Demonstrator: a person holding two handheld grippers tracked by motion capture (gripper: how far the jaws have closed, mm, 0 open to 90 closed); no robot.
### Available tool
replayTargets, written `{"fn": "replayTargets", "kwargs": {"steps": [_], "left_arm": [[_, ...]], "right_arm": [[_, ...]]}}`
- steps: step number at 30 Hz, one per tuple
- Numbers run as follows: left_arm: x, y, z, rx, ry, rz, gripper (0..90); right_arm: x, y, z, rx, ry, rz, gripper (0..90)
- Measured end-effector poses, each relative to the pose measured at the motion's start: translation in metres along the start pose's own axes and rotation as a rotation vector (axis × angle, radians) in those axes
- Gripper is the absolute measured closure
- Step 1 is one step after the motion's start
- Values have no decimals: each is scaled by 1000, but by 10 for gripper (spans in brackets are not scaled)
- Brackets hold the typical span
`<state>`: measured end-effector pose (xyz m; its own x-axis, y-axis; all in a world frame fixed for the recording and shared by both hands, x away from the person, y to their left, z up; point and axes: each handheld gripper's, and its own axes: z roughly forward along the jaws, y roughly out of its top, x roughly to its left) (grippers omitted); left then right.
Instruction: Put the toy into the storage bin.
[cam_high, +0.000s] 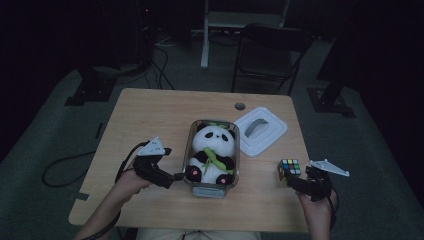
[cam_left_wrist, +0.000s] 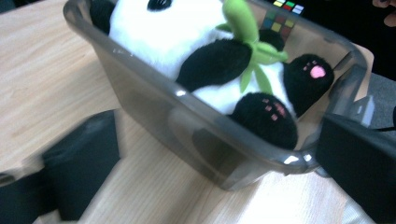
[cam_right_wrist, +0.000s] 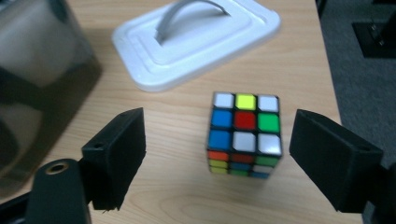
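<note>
A panda plush (cam_high: 214, 150) holding green bamboo sits in a clear grey container (cam_high: 190, 145) at the table's middle. My left gripper (cam_high: 176, 176) stands open at the container's near left corner. In the left gripper view the container's (cam_left_wrist: 154, 107) corner lies between the wide jaws of my left gripper (cam_left_wrist: 219, 158), with a gap at the left jaw, and the panda (cam_left_wrist: 163, 32) rests inside. A colourful puzzle cube (cam_high: 289, 168) stands near the table's right edge. My right gripper (cam_right_wrist: 226, 158) is open around the cube (cam_right_wrist: 245, 133), its pads apart from it.
A white lid (cam_high: 261, 130) with a handle lies right of the container, just behind the cube. The table has a cable hole (cam_high: 240, 106) at the back. A dark chair (cam_high: 270, 50) stands beyond the far edge. The cube sits close to the table's right edge.
</note>
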<state>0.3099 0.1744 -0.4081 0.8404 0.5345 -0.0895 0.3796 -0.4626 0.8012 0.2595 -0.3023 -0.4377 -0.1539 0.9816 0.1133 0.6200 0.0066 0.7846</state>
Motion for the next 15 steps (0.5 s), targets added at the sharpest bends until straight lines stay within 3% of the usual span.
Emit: {"fn": "replayTargets", "kwargs": {"steps": [5, 15], "left_arm": [[10, -14, 1, 9, 34, -46, 4], [21, -39, 3, 26, 60, -99, 5]], "right_arm": [[-5, -6, 11, 23, -17, 36, 138], [-10, -13, 51, 94, -95, 22, 141]]}}
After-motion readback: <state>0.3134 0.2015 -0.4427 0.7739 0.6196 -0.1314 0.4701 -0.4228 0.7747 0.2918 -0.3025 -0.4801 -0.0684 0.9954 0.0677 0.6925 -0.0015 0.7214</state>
